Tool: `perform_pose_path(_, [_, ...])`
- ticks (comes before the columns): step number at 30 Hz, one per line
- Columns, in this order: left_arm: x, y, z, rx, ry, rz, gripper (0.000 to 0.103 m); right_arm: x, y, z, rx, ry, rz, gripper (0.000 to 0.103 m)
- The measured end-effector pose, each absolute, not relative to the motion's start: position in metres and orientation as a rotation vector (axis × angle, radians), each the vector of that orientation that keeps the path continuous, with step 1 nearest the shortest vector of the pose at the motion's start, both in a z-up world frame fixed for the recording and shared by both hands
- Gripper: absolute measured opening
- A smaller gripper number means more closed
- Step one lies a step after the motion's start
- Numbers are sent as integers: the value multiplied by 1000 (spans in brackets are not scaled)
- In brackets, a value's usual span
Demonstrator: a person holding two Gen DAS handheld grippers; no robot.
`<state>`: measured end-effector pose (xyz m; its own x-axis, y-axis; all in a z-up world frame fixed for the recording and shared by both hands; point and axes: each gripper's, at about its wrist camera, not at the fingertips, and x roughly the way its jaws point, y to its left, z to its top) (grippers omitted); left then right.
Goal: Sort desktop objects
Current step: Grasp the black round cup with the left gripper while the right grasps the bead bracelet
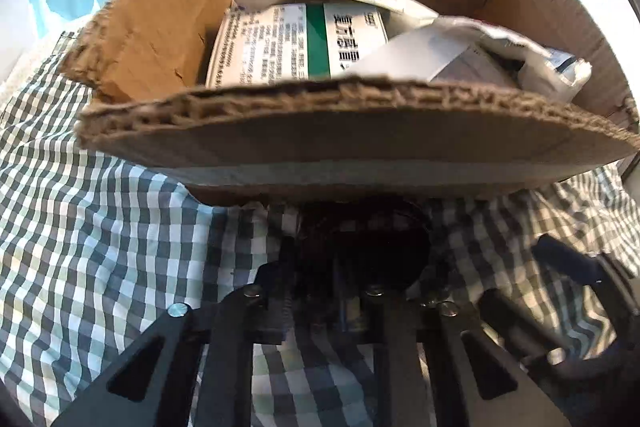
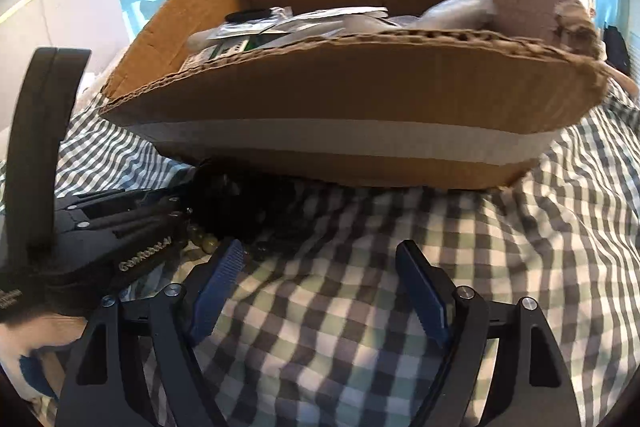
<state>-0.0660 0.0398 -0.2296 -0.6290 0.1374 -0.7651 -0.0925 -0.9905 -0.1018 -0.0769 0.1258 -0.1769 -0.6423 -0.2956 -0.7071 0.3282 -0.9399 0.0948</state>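
Clamping left gripper [image 1: 340, 267] on a dark fluffy object [image 1: 360, 239] risked snagging the checked cloth [image 1: 100, 227] beneath; right gripper [image 2: 320, 291] stood apart, empty, beside it.

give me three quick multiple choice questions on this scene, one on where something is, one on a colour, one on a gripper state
1. Where does the cardboard box stand?
A. on the checked cloth
B. on a bare wooden floor
C. on a metal shelf

2. What colour is the stripe on the white printed package in the box?
A. red
B. green
C. yellow

3. How does the right gripper stand?
A. shut on the box wall
B. shut on a bottle
C. open, nothing between its pads

Answers:
1 A, the checked cloth spreads under and around the box.
2 B, a green band crosses its label.
3 C, only cloth shows between the blue pads.
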Motion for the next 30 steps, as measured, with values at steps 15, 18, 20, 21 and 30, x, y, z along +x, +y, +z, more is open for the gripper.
perform_pose_path(15, [-29, 17, -192, -1230, -64, 2789, 11, -113, 100, -196, 1195, 112, -2460, 61])
perform_pose_path(18, [-18, 12, -183, -1208, -59, 2808, 11, -111, 86, -202, 1207, 249, -2462, 11])
perform_pose_path(20, [-15, 15, -180, -1197, -36, 2813, 11, -106, 82, -206, 1212, 321, -2464, 11])
perform_pose_path(21, [-13, 15, -178, -1190, -23, 2818, 11, -104, 84, -206, 1216, 318, -2463, 11])
perform_pose_path(30, [-7, -2, -151, -1147, -53, 2830, 11, -63, 124, -175, 1153, 157, -2449, 10])
